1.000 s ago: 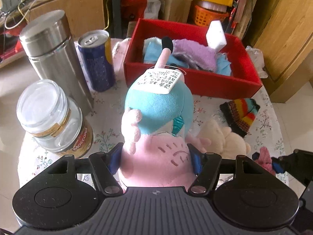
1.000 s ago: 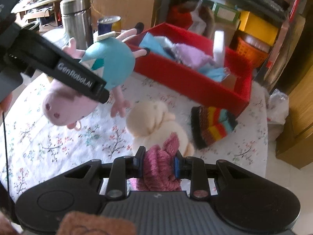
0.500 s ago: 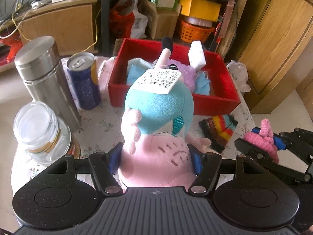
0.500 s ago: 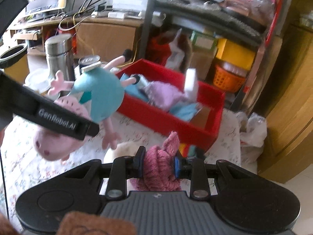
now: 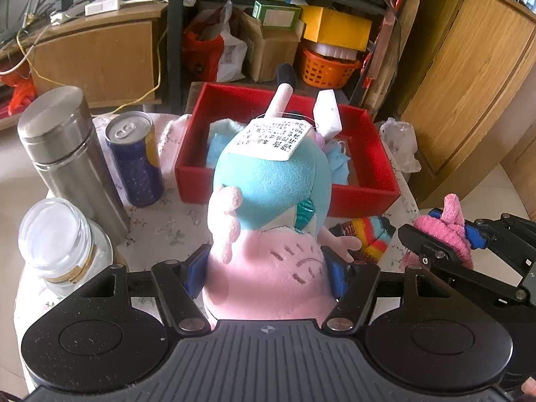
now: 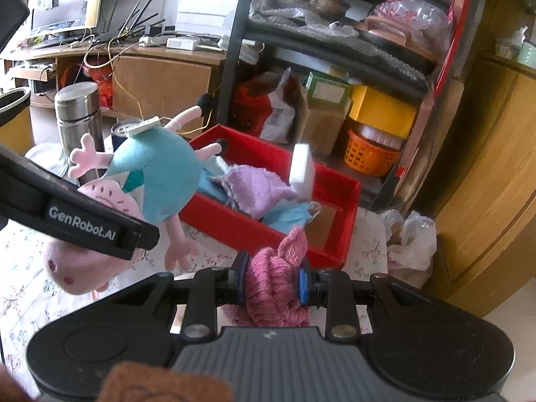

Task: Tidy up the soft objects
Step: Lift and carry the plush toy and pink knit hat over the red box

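Two soft things are held clear of the counter (image 5: pixel 157 224), one in each hand-held gripper. The left hand-held gripper (image 5: pixel 264 268) is clamped on a pig plush (image 5: pixel 268 201) by its pink head, blue pads pressed into both sides. The plush is pointed away from the camera, its teal body uppermost, a white paper tag (image 5: pixel 274 134) lying on it and one black-tipped leg sticking out over the red box (image 5: pixel 355 197). In the right wrist view the same plush (image 6: pixel 150 181) is seen hanging in the air, to the left of the box (image 6: pixel 254 231) and above the flowered cloth.

The right hand-held gripper (image 6: pixel 271 281) is closed on a pink knit hat (image 6: pixel 274 278), which is squeezed between the blue pads with a pointed tip standing up. In the left wrist view this hat (image 5: pixel 442 231) is seen at the right, beyond the counter's edge.

The box stands at the far side of the counter. Blue and lilac cloths (image 6: pixel 254 191) are lying in it, and a white block (image 6: pixel 301 167) stands upright against them. A striped knit hat (image 5: pixel 365 234) lies on the counter just in front of the box. At the left a steel flask (image 5: pixel 67 154), a blue can (image 5: pixel 134 157) and a glass jar (image 5: pixel 60 241) are set close together.
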Demonstrator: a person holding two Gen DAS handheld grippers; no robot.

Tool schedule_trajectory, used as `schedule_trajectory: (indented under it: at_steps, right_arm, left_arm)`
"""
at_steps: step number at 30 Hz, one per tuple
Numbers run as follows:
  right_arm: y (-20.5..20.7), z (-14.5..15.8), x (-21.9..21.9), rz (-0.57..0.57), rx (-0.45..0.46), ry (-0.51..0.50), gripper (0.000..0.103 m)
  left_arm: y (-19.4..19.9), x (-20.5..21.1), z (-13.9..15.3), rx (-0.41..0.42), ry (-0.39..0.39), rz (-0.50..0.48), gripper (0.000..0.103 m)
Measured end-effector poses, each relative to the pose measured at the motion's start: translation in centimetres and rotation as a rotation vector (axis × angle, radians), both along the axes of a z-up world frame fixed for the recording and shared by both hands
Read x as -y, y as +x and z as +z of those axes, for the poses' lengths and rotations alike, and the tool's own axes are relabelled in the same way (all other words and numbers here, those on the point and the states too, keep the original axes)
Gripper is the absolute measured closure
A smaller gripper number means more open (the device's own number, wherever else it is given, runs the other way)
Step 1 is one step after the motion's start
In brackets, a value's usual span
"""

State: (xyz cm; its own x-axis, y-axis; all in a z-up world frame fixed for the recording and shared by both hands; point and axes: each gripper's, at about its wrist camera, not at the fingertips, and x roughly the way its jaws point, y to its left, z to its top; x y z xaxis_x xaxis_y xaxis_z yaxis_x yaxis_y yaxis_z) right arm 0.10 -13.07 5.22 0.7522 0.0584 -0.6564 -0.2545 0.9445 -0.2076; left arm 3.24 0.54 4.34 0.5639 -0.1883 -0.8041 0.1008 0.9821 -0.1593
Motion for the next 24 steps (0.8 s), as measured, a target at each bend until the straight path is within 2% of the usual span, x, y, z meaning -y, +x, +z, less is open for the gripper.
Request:
schedule_trajectory:
  at_steps: [10,24]
  right_arm:
    - [2.1,1.1,0.4,-0.040,0.048,0.016,0.103]
    - [9.8,1.1,3.1,-0.134,0.016,0.089,0.103]
  left_arm:
    - [1.4,0.2,0.6,0.032,-0.031,0.008,0.036]
    - [6.7,0.1,0.5,0.046,-0.049,0.041,0.036]
